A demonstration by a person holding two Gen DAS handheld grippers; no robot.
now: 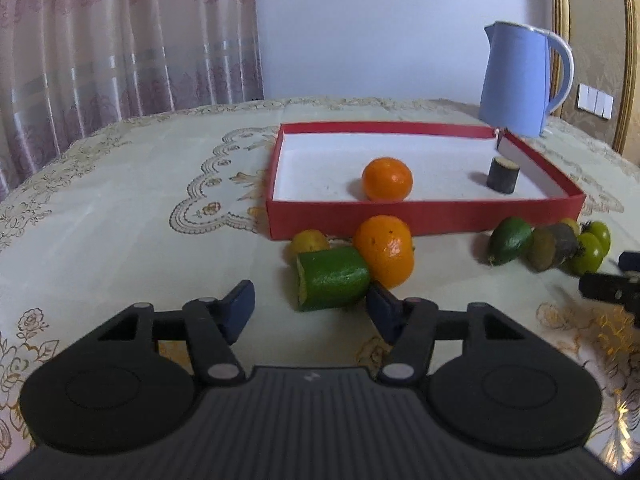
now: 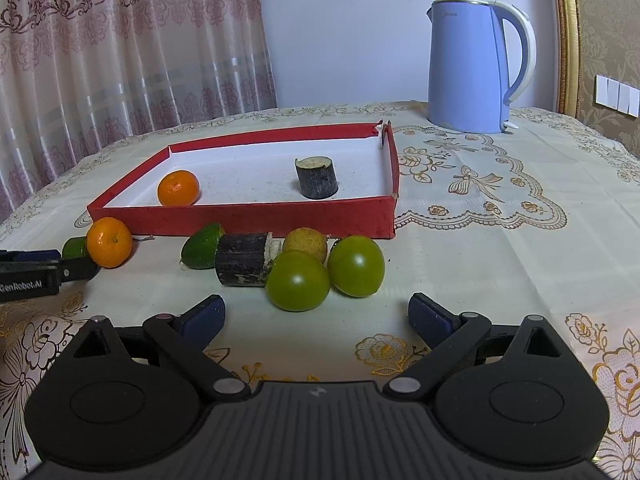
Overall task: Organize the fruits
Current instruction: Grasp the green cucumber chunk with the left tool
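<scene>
Two claws face the fruit on the worktop (image 1: 120, 208), but only the left claw (image 1: 310, 306) bears on the coming move. Its jaws stand partly closed with nothing pressed between them. The green cut piece (image 1: 332, 278) lies just ahead, slightly right of the claw's midline, its long axis running crosswise and its cut face turned left; the right pad sits just beside its lower right corner. An orange (image 1: 386, 250) touches it behind, and the red tray (image 1: 424, 216) lies beyond. The right claw (image 2: 316, 318) stands wide and empty before two green tomatoes (image 2: 298, 280), well apart from this piece
</scene>
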